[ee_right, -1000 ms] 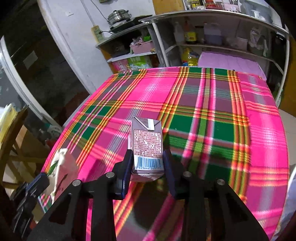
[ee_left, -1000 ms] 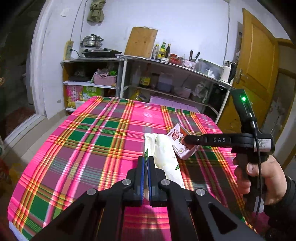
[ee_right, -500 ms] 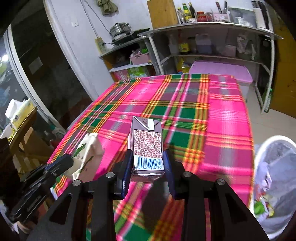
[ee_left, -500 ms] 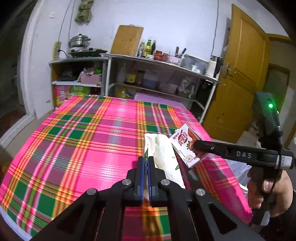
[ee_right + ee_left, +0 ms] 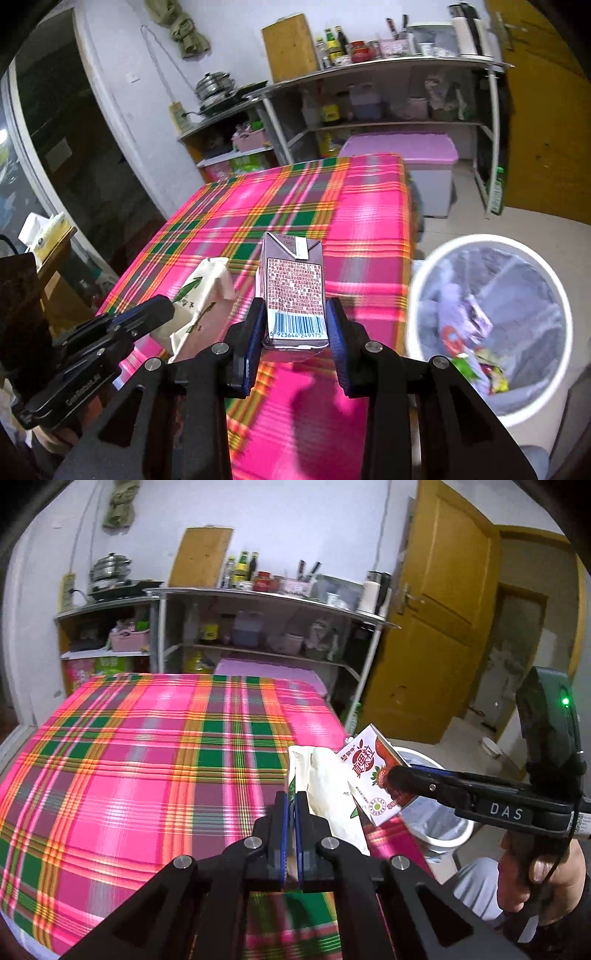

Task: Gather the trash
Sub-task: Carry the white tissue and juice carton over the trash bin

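My left gripper [image 5: 291, 805] is shut on a crumpled white paper wrapper with green print [image 5: 328, 794], held above the table's right edge; it also shows in the right wrist view [image 5: 199, 291]. My right gripper [image 5: 295, 325] is shut on a small drink carton [image 5: 293, 291] with a barcode, held upright above the cloth near the table edge. The carton's strawberry side shows in the left wrist view [image 5: 369, 771]. A white trash bin [image 5: 480, 251] with a plastic liner and several scraps stands on the floor to the right, below the table; its rim shows in the left wrist view [image 5: 439, 843].
The table carries a pink, green and orange plaid cloth [image 5: 147, 760]. Metal shelves [image 5: 266, 624] with bottles, pots and boxes stand along the far wall. A yellow wooden door [image 5: 436, 627] is at the right. A lilac storage box [image 5: 402, 155] stands beyond the table.
Both grippers have moved to the right along the table with their loads. The trash bin has come into full view at the right of the right wrist view.
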The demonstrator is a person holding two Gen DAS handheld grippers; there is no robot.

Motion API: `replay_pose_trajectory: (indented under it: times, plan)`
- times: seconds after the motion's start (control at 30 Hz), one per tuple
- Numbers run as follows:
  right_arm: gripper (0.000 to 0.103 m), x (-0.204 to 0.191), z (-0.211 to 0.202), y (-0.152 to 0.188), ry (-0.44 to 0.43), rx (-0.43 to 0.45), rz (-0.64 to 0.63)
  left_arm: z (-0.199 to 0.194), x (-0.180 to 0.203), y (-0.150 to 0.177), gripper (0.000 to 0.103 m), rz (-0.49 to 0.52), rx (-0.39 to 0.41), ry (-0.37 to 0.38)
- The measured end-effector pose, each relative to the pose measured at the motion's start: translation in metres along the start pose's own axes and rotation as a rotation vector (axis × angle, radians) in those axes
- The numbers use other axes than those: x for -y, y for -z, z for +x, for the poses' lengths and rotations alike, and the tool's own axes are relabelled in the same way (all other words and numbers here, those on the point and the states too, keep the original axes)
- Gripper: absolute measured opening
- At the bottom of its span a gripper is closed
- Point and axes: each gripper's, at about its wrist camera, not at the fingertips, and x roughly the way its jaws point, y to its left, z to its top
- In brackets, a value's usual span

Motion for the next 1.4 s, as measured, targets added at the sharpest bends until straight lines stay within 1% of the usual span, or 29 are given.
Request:
replay_pose_trajectory:
  times: [0.2,0.47,0.63,0.87,1.1,1.4]
  plan:
    - [0.034,0.032,-0.028,0.008,0.036,0.036,0.046,0.012,0.04,-0.001,0.003,0.048,-0.023,0.046]
    - [0.034,0.069,-0.049,0.017,0.08,0.064,0.1,0.031,0.082,-0.003,0.003,0.099,-0.053,0.09]
    - [0.034,0.091,-0.057,0.022,0.106,0.07,0.131,0.046,0.102,-0.005,0.003,0.127,-0.075,0.114]
    - [0.034,0.122,-0.063,0.028,0.138,0.07,0.183,0.07,0.127,-0.01,0.003,0.155,-0.105,0.145]
    - [0.034,0.148,-0.062,0.033,0.169,0.055,0.231,0.098,0.142,-0.013,0.003,0.166,-0.143,0.166]
    - [0.035,0.179,-0.046,0.041,0.201,-0.01,0.287,0.144,0.161,-0.011,0.003,0.189,-0.223,0.184]
